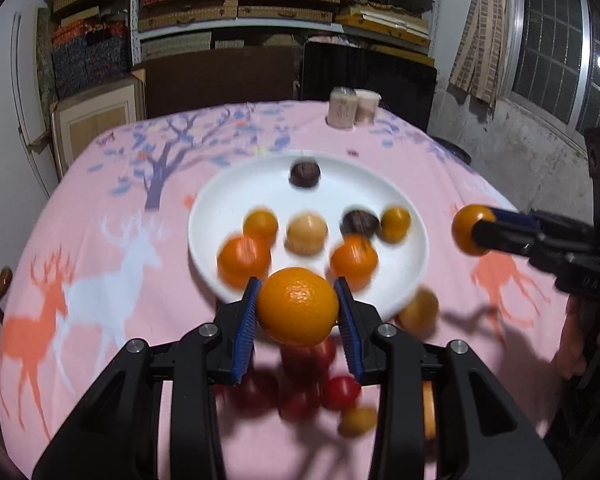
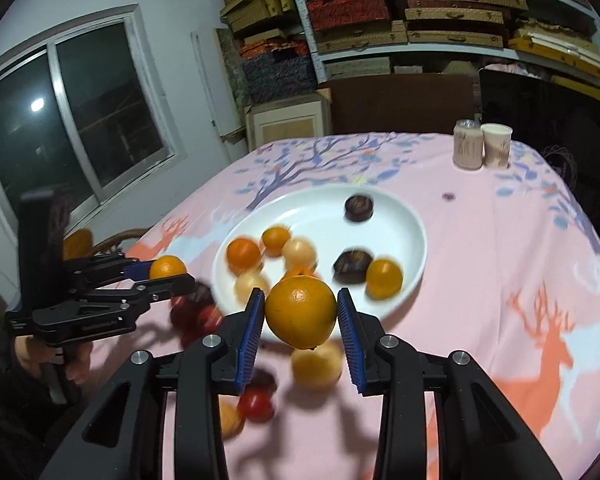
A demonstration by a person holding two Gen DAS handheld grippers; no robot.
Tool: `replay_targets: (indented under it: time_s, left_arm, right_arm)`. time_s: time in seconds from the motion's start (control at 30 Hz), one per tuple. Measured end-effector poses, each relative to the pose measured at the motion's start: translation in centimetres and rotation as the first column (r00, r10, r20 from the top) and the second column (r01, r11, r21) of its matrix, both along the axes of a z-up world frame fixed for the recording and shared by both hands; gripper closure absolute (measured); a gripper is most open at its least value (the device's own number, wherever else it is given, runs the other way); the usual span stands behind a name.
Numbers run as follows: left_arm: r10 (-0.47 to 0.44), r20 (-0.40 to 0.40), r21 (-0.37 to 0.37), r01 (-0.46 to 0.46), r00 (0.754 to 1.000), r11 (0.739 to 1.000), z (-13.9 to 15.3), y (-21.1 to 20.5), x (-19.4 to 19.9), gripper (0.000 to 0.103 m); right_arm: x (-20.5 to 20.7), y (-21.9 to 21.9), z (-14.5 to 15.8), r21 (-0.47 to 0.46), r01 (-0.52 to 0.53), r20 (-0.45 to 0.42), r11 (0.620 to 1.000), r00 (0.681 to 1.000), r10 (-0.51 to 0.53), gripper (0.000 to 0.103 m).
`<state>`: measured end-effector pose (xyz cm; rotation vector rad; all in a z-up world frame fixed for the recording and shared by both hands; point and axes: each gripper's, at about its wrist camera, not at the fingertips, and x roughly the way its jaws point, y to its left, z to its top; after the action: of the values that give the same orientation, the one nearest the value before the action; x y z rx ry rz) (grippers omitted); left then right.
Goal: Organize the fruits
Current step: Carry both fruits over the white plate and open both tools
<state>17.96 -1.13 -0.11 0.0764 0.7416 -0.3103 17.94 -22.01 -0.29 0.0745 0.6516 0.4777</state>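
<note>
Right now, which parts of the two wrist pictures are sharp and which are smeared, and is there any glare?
Left wrist view: the held orange and left gripper are sharp; the plate fruit is motion-smeared.
Right wrist view: the same, its orange crisp in the right gripper, red tomatoes blurred, a lamp reflection glaring in the window. Both bend straight edges.

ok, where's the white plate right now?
The white plate sits mid-table on the pink cloth in both wrist views, just beyond the orange in the left gripper, with two cups behind it at the far edge.
</note>
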Motion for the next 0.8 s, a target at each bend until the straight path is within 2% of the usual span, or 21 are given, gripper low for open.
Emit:
replay_targets:
  time_s: [0.1,0.23,0.37,0.4,0.43,0.5,0.63,0.73,0.8]
  left_arm:
    - [0.027,-0.003,0.011,-0.027,1.000,1.000,0.6,-0.7,4.4,0.067]
    - [0.078,-0.071,-0.006,-0.078,0.994,0.997,-0.3,-0.8,10.1,0.067]
    - [0.108,-0.117,-0.010,-0.110,0.987,0.994,-1.7,-0.6,13.6,0.066]
    - [0.114,-0.128,-0.020,-0.117,0.985,0.993,-2.0,-0.5,14.2,0.064]
    - [0.118,-0.134,-0.026,-0.123,0.984,0.992,-2.2,-0.4,14.5,0.062]
    - [0.131,-0.130,-0.034,-0.136,0.983,0.990,-2.2,-0.2,14.6,0.050]
    - [0.131,-0.101,-0.064,-0.138,0.986,0.988,-1.3,0.5,12.8,0.046]
    - [0.105,-0.079,-0.086,-0.112,0.991,0.990,-0.4,1.1,9.5,0.045]
    - [0.089,-0.054,-0.077,-0.093,0.995,0.993,-0.1,1.7,6.5,0.035]
  right_arm:
    - [3.9,0.6,-0.3,-0.005,0.057,-0.024,0.998,0.998,-0.057,0.066]
    - [8.6,1.2,-1.8,-0.020,0.140,-0.076,0.990,0.987,-0.141,0.065]
    - [10.6,2.0,-3.3,-0.055,0.152,-0.090,0.987,0.984,-0.156,0.065]
    - [10.7,2.0,-3.4,-0.061,0.159,-0.090,0.985,0.982,-0.164,0.063]
    - [10.7,1.9,-3.6,-0.062,0.165,-0.089,0.984,0.981,-0.170,0.053]
    - [10.1,1.6,-3.2,-0.055,0.173,-0.054,0.983,0.983,-0.176,0.044]
    - [8.2,0.4,-2.2,-0.015,0.176,-0.024,0.984,0.984,-0.176,0.044]
    - [6.2,-0.3,-2.0,-0.022,0.177,-0.017,0.984,0.984,-0.178,0.044]
    - [4.5,-0.8,-2.0,-0.043,0.185,0.001,0.982,0.983,-0.185,0.044]
